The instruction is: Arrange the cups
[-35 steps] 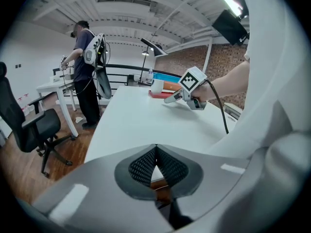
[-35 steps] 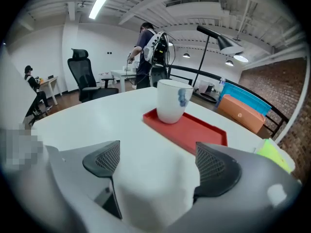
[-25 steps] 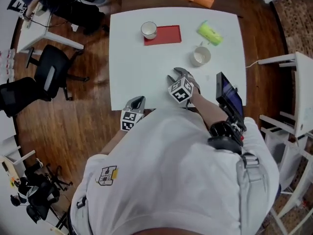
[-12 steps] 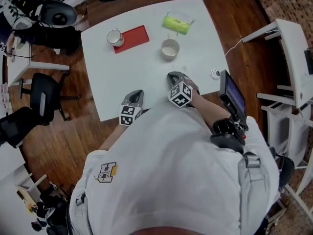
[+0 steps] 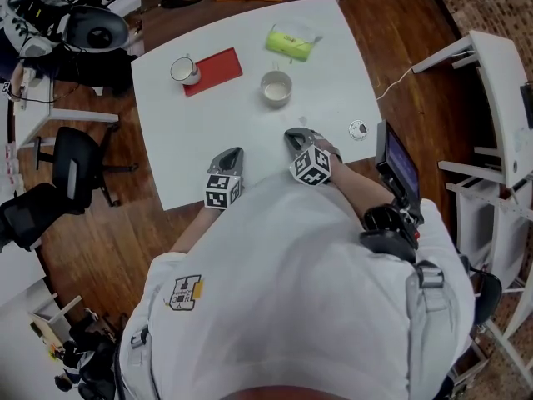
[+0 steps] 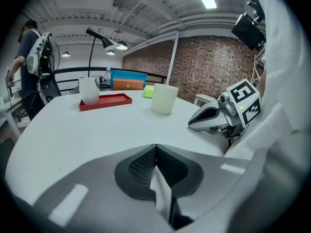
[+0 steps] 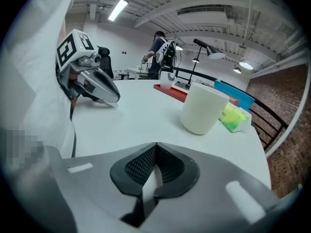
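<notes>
At the far left of the white bench (image 5: 250, 127), the first cup (image 5: 183, 70) is standing upright at the left end of a flat red tray (image 5: 218, 69), and it is probably being carried by the tray. Closer to the person, the left gripper (image 5: 232, 152) is being held low over the near edge of the bench. Its jaws are being pressed tight together, with nothing being pinched between their dark, bumpy pads. Further right, near the middle of the bench, the second cup (image 5: 276, 87) is standing alone with its open mouth facing up, well apart from the tray. It is round, straight-sided, smooth and creamy white, and it is likely hard and light. Behind it, a bright green pack (image 5: 289, 42) that looks soft and crinkly is lying on its side. The right gripper (image 5: 293, 134) is being held just right of the left one, and its jaws are also being squeezed fully shut on nothing. The second cup is sitting almost straight ahead of the right gripper, but ahead and off to the right of the left gripper, so the right hand is being judged the nearer one. Its jaws are probably going to need opening wide first. A small round thing (image 5: 357, 129) is lying at the right edge.
</notes>
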